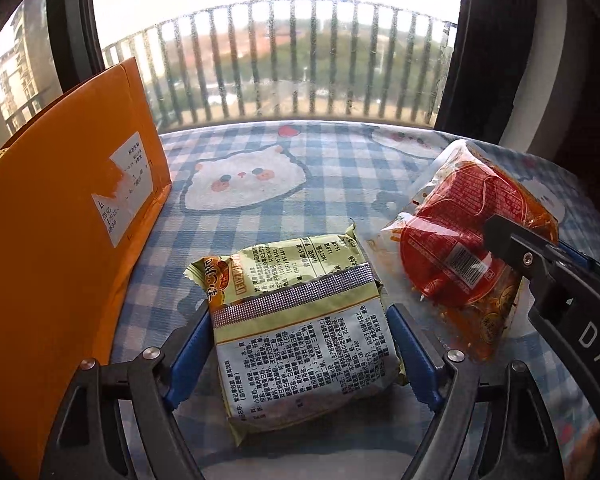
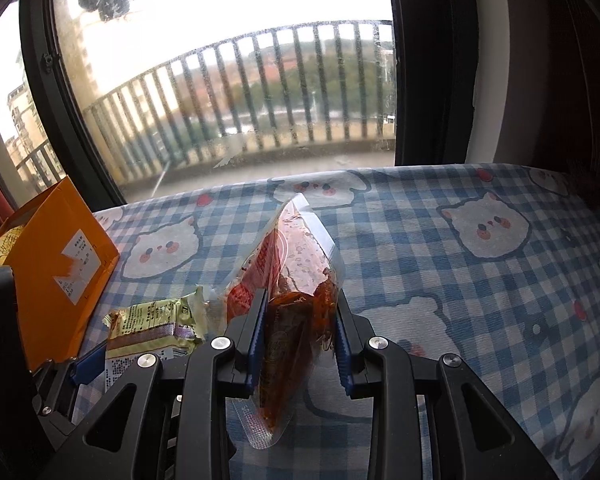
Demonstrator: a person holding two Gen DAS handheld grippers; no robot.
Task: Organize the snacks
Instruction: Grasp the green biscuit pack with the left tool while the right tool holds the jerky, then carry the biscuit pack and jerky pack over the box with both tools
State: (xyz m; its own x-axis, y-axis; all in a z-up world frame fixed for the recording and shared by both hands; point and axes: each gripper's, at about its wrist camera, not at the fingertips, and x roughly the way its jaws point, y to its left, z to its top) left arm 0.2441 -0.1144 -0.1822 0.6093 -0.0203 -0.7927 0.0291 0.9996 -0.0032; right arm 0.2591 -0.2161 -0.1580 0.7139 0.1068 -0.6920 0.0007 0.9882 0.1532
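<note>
Left gripper clamped on the green packet, low over the checked tablecloth beside the orange box. Right gripper clamped on the red packet, held on edge just right of the green one.

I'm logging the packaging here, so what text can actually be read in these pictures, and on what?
"DAS", cut off at the frame edge: on the right gripper body.
Green snack packet: dense Chinese print, too small to read.
Red snack packet: barcode and print, unreadable.
Orange box label: torn, blurred.
</note>
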